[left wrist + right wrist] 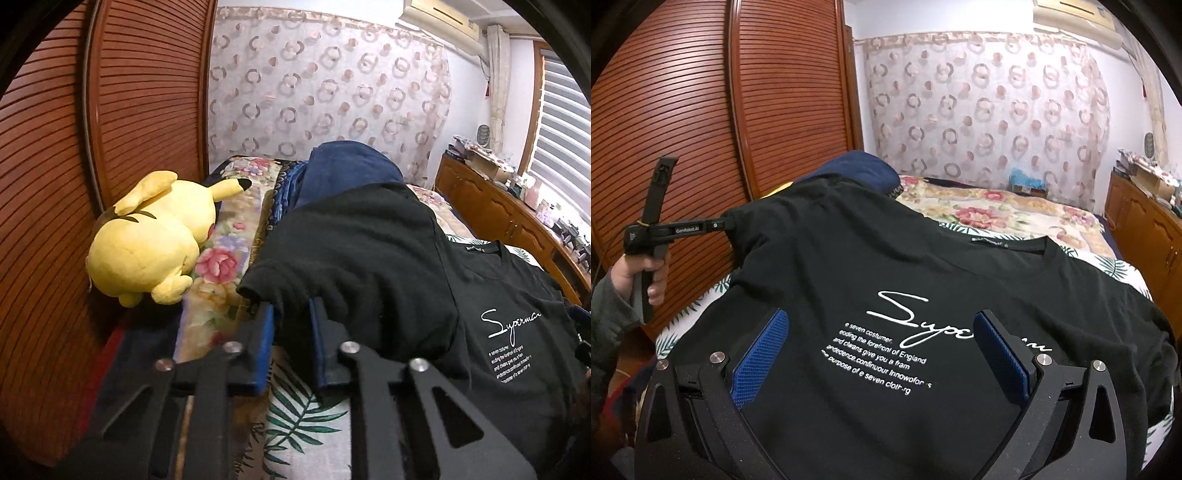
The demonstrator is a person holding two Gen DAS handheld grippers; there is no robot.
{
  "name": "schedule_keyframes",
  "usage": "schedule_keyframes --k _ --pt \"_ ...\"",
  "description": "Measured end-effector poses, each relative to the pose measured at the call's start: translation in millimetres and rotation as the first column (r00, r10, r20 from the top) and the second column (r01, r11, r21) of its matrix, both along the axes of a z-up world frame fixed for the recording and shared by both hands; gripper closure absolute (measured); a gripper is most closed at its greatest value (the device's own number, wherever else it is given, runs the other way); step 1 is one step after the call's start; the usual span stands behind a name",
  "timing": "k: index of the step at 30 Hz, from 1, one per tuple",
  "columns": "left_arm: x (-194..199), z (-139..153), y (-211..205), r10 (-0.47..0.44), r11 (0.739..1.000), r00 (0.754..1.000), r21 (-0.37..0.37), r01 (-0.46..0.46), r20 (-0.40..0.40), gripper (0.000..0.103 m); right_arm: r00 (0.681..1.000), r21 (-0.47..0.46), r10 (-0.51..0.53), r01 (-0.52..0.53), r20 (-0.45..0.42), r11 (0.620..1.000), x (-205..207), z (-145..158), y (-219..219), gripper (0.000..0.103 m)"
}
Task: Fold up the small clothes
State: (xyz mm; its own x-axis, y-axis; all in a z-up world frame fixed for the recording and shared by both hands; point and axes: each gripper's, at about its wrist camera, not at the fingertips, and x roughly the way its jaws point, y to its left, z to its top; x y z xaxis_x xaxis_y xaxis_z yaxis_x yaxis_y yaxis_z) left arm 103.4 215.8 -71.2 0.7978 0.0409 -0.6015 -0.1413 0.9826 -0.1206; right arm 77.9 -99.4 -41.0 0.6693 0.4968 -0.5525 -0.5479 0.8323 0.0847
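Observation:
A black T-shirt (960, 280) with white script print lies face up on the bed, collar away from me. Its left sleeve (332, 266) is drawn up off the sheet, and my left gripper (291, 306) is shut on the sleeve's edge, black cloth filling the gap between the blue pads. The right wrist view shows that same left gripper (726, 224) pinching the sleeve, held by a person's hand (646, 277). My right gripper (882, 314) hangs open above the shirt's printed chest, its blue pads (761, 354) wide apart with nothing gripped.
A yellow plush toy (147, 247) lies at the bed's left edge beside a louvred wooden wardrobe (55, 166). Blue folded bedding (347, 170) and a floral blanket (990, 210) sit behind the shirt. A leaf-print sheet (299, 413) covers the bed. Wooden cabinets (491, 210) line the right.

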Motion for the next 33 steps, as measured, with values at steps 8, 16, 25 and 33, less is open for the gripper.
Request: schedule_keyframes --k 8,16,25,33 --pt "-17.5 36.5 -18.0 -0.040 0.998 0.994 0.053 0.035 0.101 0.103 1.000 0.009 -0.018 0.018 -0.001 1.000 1.1 -0.6 -6.6 0.001" --pt "-2.8 84.4 -59.2 -0.162 0.985 0.974 0.084 0.150 0.161 0.103 0.999 0.019 -0.052 0.051 0.009 0.999 5.2 3.7 -21.2 0.001" --pt "40.4 101.6 -128.0 -0.313 0.946 0.943 0.125 0.299 0.110 0.103 0.994 0.031 -0.106 0.105 0.019 0.994 9.4 8.5 -48.8 0.001" --pt "46.3 95.8 -161.4 -0.361 0.929 0.931 0.109 0.353 0.062 0.095 0.991 0.017 -0.133 0.133 0.029 0.991 9.2 9.1 -60.1 0.001"
